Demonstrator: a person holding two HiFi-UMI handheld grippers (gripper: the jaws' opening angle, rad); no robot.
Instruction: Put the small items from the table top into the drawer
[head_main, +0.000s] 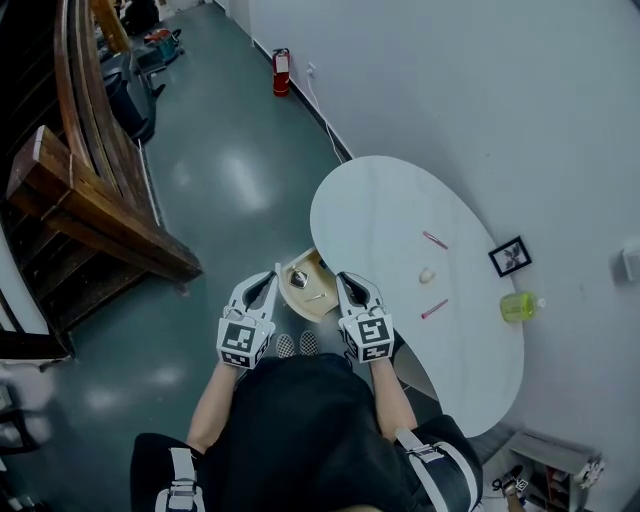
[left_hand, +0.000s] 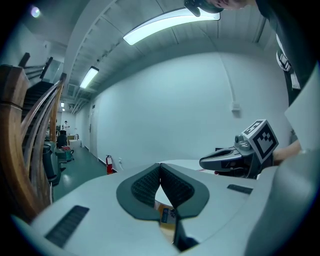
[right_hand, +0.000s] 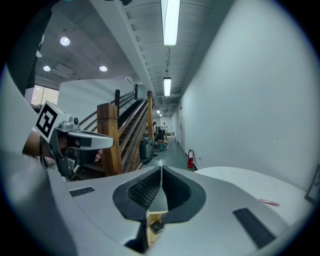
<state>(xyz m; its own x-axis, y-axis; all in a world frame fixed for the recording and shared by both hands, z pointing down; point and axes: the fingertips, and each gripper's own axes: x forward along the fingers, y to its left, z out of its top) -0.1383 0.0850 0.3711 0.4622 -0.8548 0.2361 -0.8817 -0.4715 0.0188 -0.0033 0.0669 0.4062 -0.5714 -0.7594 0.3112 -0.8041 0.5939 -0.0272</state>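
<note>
Hovering above open light-wood drawer (head_main: 318, 262): left gripper (head_main: 272, 275), right gripper (head_main: 340, 280), jaws of both pressed together, nothing held. Small cream lump (head_main: 427, 274), thin pink stick (head_main: 435, 240), second such stick (head_main: 434, 309) lie on white oval table (head_main: 380, 200) (apart from drawer). Risk: flat sticks skid off edge when pads close.

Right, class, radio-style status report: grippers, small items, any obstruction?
Left gripper and right gripper shut, empty, at open drawer. On table: far pink stick, cream piece, near pink stick. Nothing blocking.
</note>
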